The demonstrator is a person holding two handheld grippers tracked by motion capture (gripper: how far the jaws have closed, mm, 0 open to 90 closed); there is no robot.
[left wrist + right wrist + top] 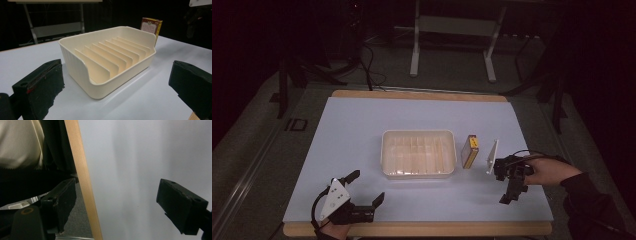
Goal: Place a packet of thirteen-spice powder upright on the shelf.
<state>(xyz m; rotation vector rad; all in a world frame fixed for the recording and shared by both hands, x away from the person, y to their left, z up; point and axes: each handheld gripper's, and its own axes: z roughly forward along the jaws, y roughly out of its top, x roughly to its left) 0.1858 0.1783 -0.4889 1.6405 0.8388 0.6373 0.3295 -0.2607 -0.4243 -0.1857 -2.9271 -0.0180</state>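
Ribbed cream plastic tray (418,153) with upright dividers; smooth white table (362,125).

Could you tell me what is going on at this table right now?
A person sits at a white-topped table with a two-jaw gripper in each hand. The left gripper rests open near the front edge, pointing at a cream slotted tray in the middle. The right gripper is open and holds nothing, hovering right of the tray. A small yellow and red box and a white flat card stand on edge between the tray and the right gripper.
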